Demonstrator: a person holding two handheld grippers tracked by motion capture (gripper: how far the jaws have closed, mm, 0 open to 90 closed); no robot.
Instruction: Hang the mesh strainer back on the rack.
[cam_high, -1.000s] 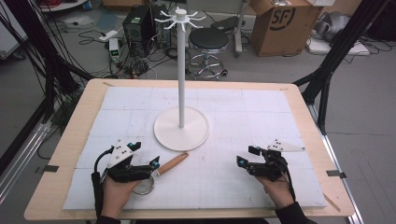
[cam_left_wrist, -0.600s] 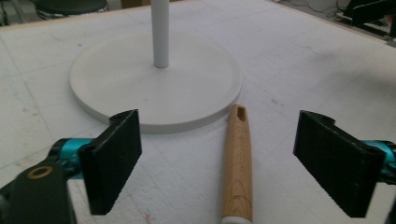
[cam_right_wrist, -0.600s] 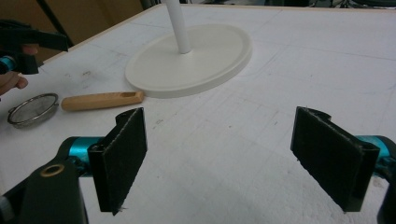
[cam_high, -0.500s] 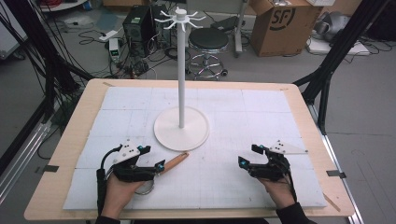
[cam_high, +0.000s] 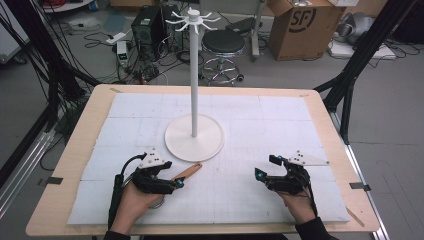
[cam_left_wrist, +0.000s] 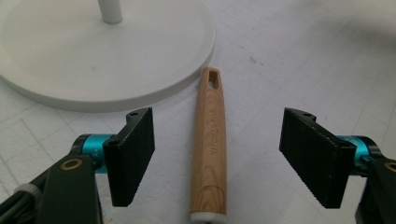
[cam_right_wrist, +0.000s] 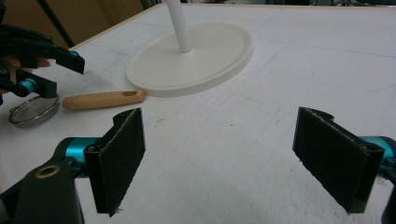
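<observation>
A small sieve lies on the white mat, its wooden handle (cam_high: 189, 171) pointing at the white hook stand's round base (cam_high: 194, 145). My left gripper (cam_high: 171, 175) hovers over that handle. In the left gripper view the handle (cam_left_wrist: 209, 140) runs between the two jaws with a gap on each side; my left gripper (cam_left_wrist: 219, 158) is open, and its jaws have just been closing. The sieve's metal ring (cam_right_wrist: 33, 111) shows beside the handle (cam_right_wrist: 102, 99) in the right gripper view. My right gripper (cam_high: 266, 167) rests at the right, open (cam_right_wrist: 233, 158) with nothing between its jaws.
The stand's tall white pole (cam_high: 194, 75) rises from the base in the middle of the mat, with hooks at its top. The wooden table edge (cam_high: 65, 165) frames the mat. Cables, a stool and a cardboard box sit on the floor beyond.
My left hand has shifted right, bringing its gripper over the wooden handle, and its jaws have narrowed. The right hand has stayed where it was.
</observation>
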